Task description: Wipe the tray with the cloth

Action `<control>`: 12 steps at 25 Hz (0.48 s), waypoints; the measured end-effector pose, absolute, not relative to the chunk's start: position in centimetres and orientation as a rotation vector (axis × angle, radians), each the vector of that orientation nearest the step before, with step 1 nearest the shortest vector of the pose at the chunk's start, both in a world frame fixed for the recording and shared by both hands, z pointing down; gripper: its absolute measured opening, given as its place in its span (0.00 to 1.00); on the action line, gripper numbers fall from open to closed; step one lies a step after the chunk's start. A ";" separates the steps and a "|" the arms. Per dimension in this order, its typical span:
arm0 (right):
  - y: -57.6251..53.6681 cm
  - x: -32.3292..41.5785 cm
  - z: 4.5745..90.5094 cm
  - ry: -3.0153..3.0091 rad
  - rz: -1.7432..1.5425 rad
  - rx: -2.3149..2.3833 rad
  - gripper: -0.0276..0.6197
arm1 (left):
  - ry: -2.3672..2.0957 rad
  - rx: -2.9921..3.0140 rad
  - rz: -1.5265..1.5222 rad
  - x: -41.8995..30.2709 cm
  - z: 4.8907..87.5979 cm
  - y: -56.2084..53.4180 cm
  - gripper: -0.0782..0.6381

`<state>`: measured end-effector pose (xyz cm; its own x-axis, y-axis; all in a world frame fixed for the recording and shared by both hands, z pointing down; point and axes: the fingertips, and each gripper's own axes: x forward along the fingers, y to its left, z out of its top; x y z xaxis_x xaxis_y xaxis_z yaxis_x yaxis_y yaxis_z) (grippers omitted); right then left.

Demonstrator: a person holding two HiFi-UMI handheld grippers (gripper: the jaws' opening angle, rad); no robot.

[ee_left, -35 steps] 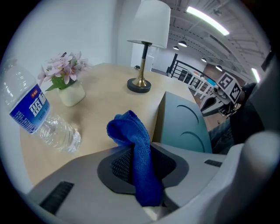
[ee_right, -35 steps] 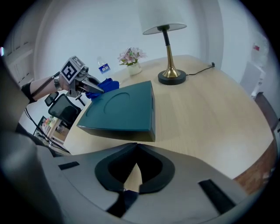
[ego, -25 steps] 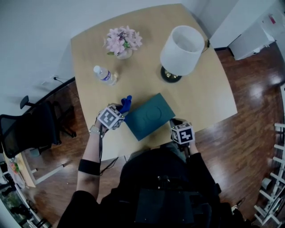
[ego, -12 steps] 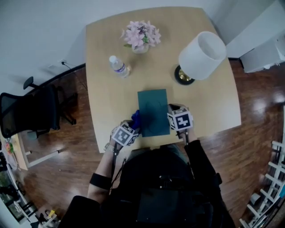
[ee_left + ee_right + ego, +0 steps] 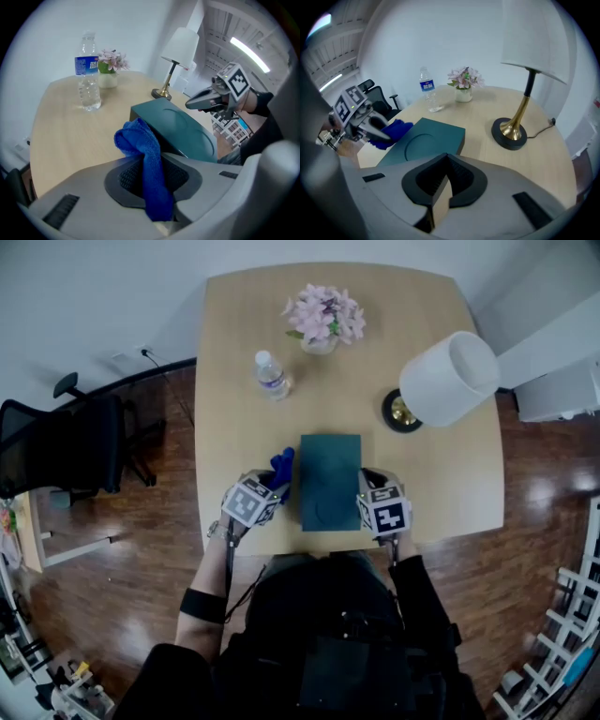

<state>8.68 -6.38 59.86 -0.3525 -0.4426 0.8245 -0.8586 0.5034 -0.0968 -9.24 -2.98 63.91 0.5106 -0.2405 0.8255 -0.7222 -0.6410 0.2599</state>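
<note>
The left claw [image 5: 150, 161] is clamped on the blue cloth [image 5: 138, 138], whose bunched end sits just beside the left edge of the teal tray [image 5: 185, 129]. The tray lies at the desk's [image 5: 70, 136] near edge. The right claw [image 5: 446, 158], by the tray's right edge, seems closed and empty. The cloth's lower end is hidden between the jaws. A vase [image 5: 320, 343] holds pink flowers [image 5: 325, 313].

Nothing legible (the water bottle [image 5: 88, 75] label is blurred).

Soft, even indoor light, faint shadows; glare patches on the wood floor [image 5: 548, 493]. A ceiling strip light [image 5: 249, 48] burns white. Both gripper views curve heavily, with dark vignetted corners
</note>
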 end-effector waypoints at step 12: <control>-2.5 6.2 61.2 -1.979 0.725 0.915 0.05 | -0.366 2.382 1.234 -6.0 63.3 -9.1 0.24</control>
<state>6.15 -2.53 61.19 -0.4007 -0.3353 0.8527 -0.8068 0.5701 -0.1549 -5.97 -9.14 63.32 0.5688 -0.0348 0.8217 -0.4185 -0.8723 0.2528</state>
